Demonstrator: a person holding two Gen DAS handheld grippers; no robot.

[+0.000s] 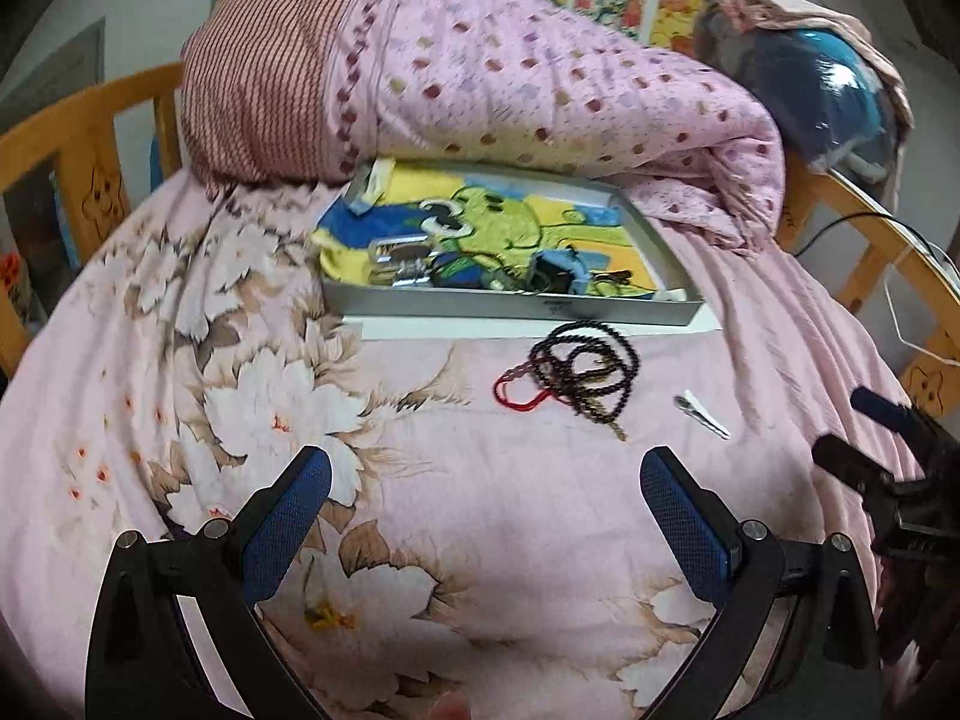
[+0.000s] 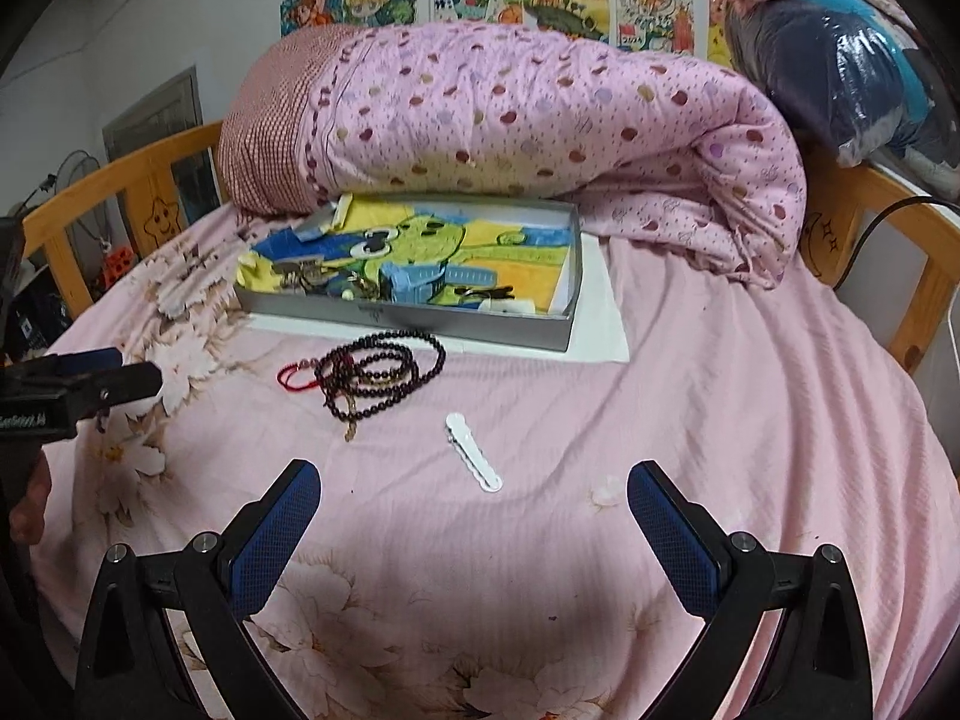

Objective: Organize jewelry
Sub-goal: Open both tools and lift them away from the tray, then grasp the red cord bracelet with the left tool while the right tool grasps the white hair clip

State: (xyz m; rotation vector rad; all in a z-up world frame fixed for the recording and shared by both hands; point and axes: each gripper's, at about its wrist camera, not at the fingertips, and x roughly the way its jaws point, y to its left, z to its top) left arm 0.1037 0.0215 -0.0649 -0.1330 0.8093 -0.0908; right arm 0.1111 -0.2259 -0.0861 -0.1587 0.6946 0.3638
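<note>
Both grippers hover above a pink floral bedsheet [image 2: 720, 396] with nothing between their fingers: the left gripper [image 1: 486, 480] has its jaws spread wide, and so does the right gripper [image 2: 474, 492]. A coiled dark bead necklace [image 1: 585, 369] with a red cord lies on the bed just in front of a shallow grey tray [image 1: 516, 306] holding assorted jewelry. A white hair clip [image 2: 474, 461] lies apart from the beads, nearer the right gripper.

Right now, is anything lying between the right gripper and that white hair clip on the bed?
Nothing visible. The right gripper is open, and only bare pink bedsheet separates it from the white hair clip. The bead necklace lies off to the left.
</note>
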